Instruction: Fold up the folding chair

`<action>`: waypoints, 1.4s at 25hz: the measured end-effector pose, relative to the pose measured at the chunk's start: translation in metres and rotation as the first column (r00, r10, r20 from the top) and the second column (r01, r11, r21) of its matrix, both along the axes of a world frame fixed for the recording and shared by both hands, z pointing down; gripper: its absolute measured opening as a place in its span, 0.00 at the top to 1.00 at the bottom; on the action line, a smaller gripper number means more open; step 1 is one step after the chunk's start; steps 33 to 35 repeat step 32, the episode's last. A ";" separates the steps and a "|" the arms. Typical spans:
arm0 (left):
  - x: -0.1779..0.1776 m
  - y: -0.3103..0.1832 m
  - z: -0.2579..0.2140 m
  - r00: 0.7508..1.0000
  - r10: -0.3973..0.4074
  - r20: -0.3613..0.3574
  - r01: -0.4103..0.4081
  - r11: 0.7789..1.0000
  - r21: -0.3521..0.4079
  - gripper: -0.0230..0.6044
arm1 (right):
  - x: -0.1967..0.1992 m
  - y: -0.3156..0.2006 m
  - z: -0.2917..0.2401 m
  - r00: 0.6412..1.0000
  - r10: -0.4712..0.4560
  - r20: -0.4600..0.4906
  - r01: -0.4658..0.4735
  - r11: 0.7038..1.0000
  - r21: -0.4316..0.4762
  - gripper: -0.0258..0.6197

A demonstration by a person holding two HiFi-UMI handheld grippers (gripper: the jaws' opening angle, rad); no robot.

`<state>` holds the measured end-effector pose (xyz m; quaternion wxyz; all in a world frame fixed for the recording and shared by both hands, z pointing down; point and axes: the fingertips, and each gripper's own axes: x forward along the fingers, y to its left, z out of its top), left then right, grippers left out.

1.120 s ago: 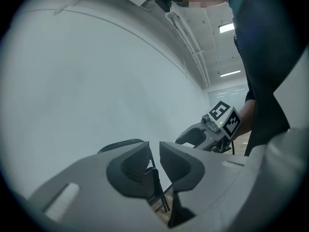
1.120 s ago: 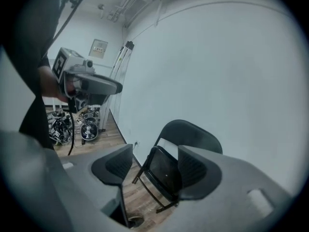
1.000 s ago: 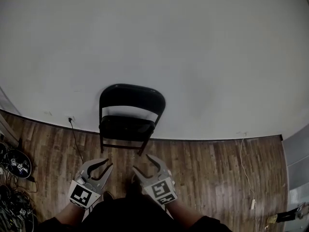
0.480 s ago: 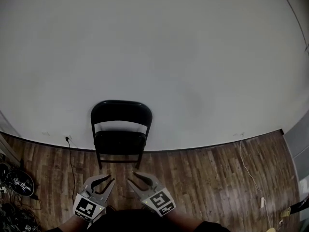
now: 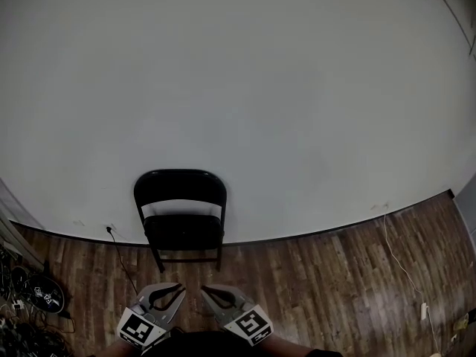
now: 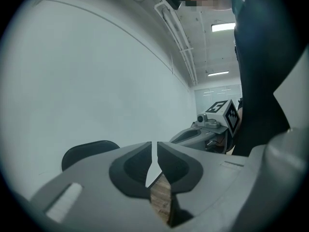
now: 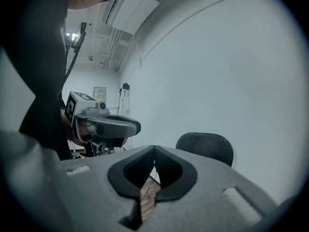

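A black folding chair stands unfolded on the wooden floor, its back to the white wall and its seat down, facing the person. A dark cable runs from a wall socket across the boards just left of the chair's front legs. Farther left lies a heap of cables and gear. A pale cable trails over the floor well to the right. A strip of floor separates the chair from both tools, which touch nothing.

The left tool and the right tool are held low and close to the body, side by side, roughly level. They point toward the chair, with their tips angled slightly toward each other. The marker cubes, left and right, face up.

The left tool's jaws have just been closing. In its own view they are almost together, with a thin slit between the tips and nothing in it. The right tool's jaws have just been closing too, and now meet tip to tip on nothing.
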<state>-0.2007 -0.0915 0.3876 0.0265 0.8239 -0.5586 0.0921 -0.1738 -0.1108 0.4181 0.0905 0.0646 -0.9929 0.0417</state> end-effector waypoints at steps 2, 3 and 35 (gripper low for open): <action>0.007 -0.001 0.006 1.000 -0.004 -0.011 0.004 1.000 -0.012 0.90 | 0.005 -0.001 0.002 1.000 -0.002 0.011 0.002 1.000 -0.004 0.96; 0.011 -0.003 0.004 1.000 0.000 -0.009 0.000 1.000 -0.012 0.90 | 0.007 -0.003 0.002 1.000 -0.004 0.015 0.004 1.000 -0.005 0.96; 0.027 0.003 0.006 1.000 0.022 0.003 -0.022 1.000 -0.023 0.91 | 0.014 -0.001 0.010 1.000 -0.017 -0.021 0.017 1.000 0.011 0.96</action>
